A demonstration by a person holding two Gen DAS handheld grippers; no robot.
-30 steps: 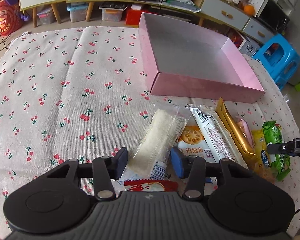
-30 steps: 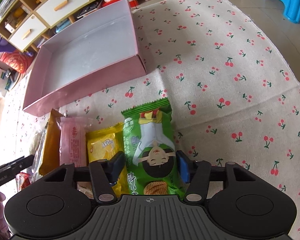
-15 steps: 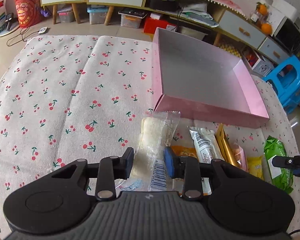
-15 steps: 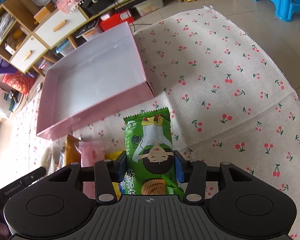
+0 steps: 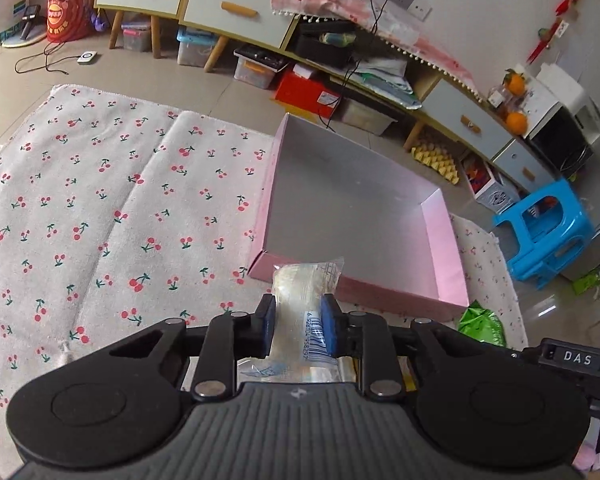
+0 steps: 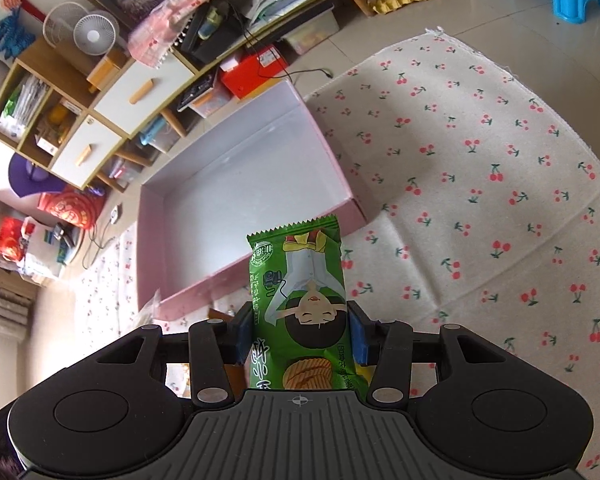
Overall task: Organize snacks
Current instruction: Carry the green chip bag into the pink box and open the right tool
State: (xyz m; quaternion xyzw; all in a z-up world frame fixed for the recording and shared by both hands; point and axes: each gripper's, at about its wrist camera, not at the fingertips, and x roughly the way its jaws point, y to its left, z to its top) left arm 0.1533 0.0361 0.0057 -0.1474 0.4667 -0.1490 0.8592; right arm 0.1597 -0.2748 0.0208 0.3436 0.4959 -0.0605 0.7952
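Cherry-print cloth [image 5: 100,216] covers the floor in front of a low cabinet with drawers [image 5: 204,4], and on it lies an open pink box [image 5: 440,232], its grey inside bare. Near the box's front wall, the left gripper [image 5: 298,326] has just closed on a clear-wrapped snack [image 5: 300,292] and holds it off the cloth. Alongside, the right gripper [image 6: 300,330] clamps a green snack packet [image 6: 300,280], raised before the same box [image 6: 152,216].
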